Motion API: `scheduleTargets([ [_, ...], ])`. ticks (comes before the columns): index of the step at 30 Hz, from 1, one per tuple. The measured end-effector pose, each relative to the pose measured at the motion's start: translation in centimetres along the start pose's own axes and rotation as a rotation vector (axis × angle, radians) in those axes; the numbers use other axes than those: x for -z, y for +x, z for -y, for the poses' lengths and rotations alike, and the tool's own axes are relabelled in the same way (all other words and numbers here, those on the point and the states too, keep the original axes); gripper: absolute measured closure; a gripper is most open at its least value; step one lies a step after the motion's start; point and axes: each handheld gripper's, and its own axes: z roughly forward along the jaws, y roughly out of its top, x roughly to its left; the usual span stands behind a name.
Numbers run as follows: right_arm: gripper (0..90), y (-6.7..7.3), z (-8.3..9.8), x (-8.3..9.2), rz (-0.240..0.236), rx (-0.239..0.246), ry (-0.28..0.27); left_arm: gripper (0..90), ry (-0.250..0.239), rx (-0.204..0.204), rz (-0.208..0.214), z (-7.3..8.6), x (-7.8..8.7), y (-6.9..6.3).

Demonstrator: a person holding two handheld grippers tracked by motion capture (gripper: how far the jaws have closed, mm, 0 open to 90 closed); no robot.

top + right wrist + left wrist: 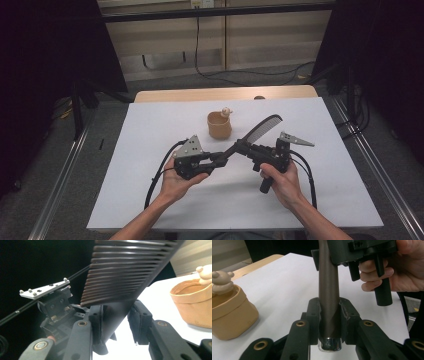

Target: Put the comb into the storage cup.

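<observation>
Just below the centre of the high view, a dark comb hangs in the air above the white bench, between the two tools. The left hand-held gripper is clamped on the round handle end, jaws tight against it. The right hand-held gripper pinches the comb where the teeth begin. This looks like a handover between hands; next, one side must release. A tan cup with a bear figure stands just above centre.

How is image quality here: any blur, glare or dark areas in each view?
High view: evenly lit table, dark surround. Left gripper view: comb handle sharp, glint on its metal tip. Right gripper view: comb teeth close and soft, background black, cup bright.
</observation>
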Motion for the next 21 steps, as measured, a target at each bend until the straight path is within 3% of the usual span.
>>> scheduleTargets([
  [11,70.5,-0.21,0.13,-0.01,-0.019,-0.042,-0.011,72.8,0.009,-0.005,-0.003,0.23,-0.39,-0.12],
  [21,71.1,-0.19,0.17,-0.02,-0.019,-0.050,-0.012,72.7,0.009,-0.016,-0.008,0.30,-0.52,-0.12],
])
